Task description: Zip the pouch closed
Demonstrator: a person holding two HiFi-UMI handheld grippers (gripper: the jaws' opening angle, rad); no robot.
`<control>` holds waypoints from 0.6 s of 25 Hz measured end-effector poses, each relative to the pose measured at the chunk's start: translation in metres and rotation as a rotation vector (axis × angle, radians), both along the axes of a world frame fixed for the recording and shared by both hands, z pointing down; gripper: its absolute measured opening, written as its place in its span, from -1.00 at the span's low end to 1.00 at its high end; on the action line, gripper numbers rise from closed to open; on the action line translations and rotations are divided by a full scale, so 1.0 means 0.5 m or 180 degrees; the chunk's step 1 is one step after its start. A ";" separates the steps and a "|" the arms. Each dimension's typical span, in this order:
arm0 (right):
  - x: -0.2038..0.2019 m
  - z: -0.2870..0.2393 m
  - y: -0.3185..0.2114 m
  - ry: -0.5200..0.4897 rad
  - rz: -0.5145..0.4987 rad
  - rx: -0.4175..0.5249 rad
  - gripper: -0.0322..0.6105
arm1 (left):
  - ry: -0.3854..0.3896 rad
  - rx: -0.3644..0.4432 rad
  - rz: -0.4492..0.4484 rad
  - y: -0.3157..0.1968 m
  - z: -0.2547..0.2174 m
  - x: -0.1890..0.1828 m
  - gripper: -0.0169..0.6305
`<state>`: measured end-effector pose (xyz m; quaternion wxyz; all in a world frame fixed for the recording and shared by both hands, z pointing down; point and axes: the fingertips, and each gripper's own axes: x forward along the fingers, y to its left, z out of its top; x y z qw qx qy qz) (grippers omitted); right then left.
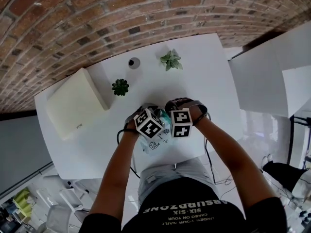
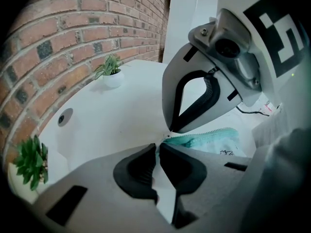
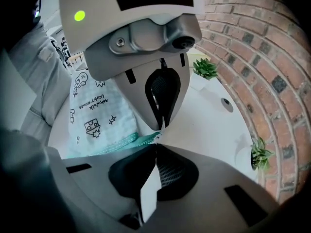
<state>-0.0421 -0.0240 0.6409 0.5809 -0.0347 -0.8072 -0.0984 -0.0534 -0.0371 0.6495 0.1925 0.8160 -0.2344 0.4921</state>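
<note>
pouch: laid on the white table near its front edge, between the two grippers; pale fabric printed with small black drawings, edged by a teal zip
left gripper: pointed steeply down; jaws brought almost together, a sliver of the pouch's teal edge at the zip's end pinched between the pads
right gripper: pointed steeply down; jaws closed fully, tips set at the same end of the zip, just beside the left gripper's tips; whether the slider is caught between them cannot be told
far half of table: white box at the left; dark green plant beside it; pale green plant further right; round dark fitting between the plants
background: brick wall behind the table
</note>
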 end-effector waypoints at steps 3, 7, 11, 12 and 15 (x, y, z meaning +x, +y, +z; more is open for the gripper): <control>0.002 -0.003 0.000 0.0002 0.0009 -0.0046 -0.89 | 0.0028 -0.0010 -0.0024 -0.002 -0.001 0.001 -0.85; 0.001 -0.003 0.002 0.0041 0.0001 -0.0117 -0.90 | 0.0018 -0.0030 -0.0054 -0.003 -0.004 0.003 -0.85; 0.012 0.003 0.012 0.0157 -0.0155 -0.0108 -0.90 | 0.0036 -0.0060 -0.0107 -0.003 -0.002 0.002 -0.85; 0.013 0.003 0.012 0.0149 -0.0149 -0.0110 -0.90 | 0.0047 -0.0062 -0.0116 -0.003 -0.002 0.002 -0.86; 0.015 0.000 0.013 0.0104 -0.0075 -0.0132 -0.90 | 0.0083 -0.0070 -0.0128 -0.003 -0.006 0.004 -0.86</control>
